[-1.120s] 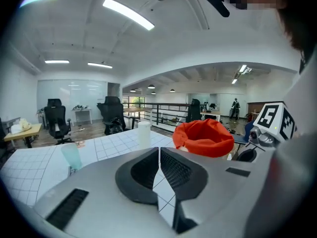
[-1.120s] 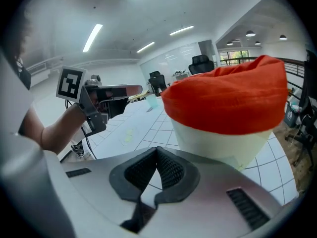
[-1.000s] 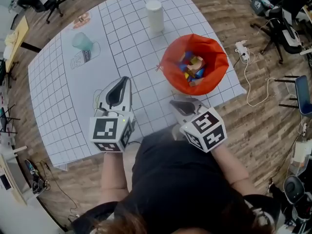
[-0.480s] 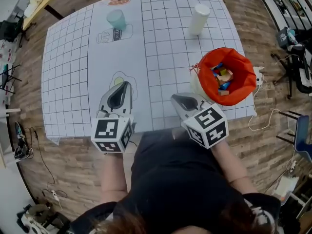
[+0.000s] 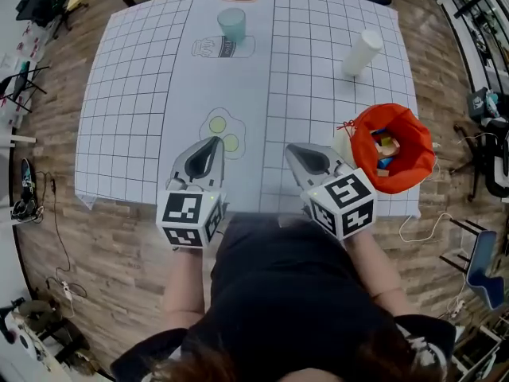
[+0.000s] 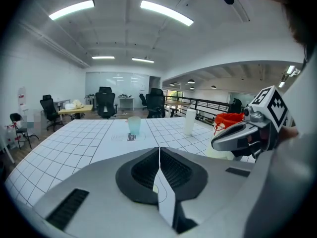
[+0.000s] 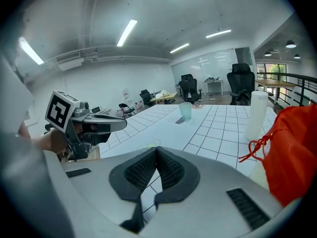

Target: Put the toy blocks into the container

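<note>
The container is an orange bag (image 5: 398,165) at the table's right near corner, with coloured toy blocks (image 5: 387,146) inside it. I see no blocks loose on the table. My left gripper (image 5: 216,140) hovers over the near edge, just short of a printed egg drawing (image 5: 223,126), and its jaws are shut and empty (image 6: 159,148). My right gripper (image 5: 291,148) sits beside it, left of the bag, also shut on nothing (image 7: 156,148). From the right gripper view the bag (image 7: 292,152) fills the right side.
A white grid mat (image 5: 143,94) covers the table. A pale teal cup (image 5: 232,24) stands on a printed picture at the far middle. A white cylinder (image 5: 359,52) stands at the far right, behind the bag. Cables and office chairs lie on the wooden floor around the table.
Both grippers have drawn back toward the table's near edge and away from the bag, which now lies further to the right. Their jaws stayed closed.
</note>
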### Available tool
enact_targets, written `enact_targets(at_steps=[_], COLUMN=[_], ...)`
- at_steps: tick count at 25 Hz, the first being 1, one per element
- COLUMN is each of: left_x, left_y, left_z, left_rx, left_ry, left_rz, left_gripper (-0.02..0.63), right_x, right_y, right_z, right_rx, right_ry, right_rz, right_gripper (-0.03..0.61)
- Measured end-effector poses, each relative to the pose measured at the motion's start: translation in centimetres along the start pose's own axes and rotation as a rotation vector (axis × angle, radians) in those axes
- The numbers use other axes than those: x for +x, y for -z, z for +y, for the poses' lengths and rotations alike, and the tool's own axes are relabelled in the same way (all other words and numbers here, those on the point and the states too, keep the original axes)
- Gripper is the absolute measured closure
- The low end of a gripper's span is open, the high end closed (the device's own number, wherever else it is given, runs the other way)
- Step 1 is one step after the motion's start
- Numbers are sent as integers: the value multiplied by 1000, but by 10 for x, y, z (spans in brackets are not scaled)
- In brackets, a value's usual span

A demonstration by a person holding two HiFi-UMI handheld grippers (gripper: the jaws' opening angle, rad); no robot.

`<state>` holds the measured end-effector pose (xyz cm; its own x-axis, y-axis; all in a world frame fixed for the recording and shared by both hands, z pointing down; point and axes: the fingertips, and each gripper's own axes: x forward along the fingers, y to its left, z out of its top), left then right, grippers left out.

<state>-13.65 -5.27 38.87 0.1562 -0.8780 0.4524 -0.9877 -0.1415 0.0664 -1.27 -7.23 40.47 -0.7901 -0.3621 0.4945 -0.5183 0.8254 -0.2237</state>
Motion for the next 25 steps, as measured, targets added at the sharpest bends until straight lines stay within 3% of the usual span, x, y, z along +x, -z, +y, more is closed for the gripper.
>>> enact_targets(at_steps=[14, 25], left_x=[-3, 3], left_y=[1, -6], left_z=[5, -5], left_rx=[-18, -4], left_ry=[-24, 3], left_rz=[5, -8], left_gripper=[580, 580], right_x=[2, -3], right_y=[-22, -26], right_z=[-5, -13], right_rx=[-22, -22], right_ry=[48, 67], right_rz=[-74, -88], right_gripper=[565, 565])
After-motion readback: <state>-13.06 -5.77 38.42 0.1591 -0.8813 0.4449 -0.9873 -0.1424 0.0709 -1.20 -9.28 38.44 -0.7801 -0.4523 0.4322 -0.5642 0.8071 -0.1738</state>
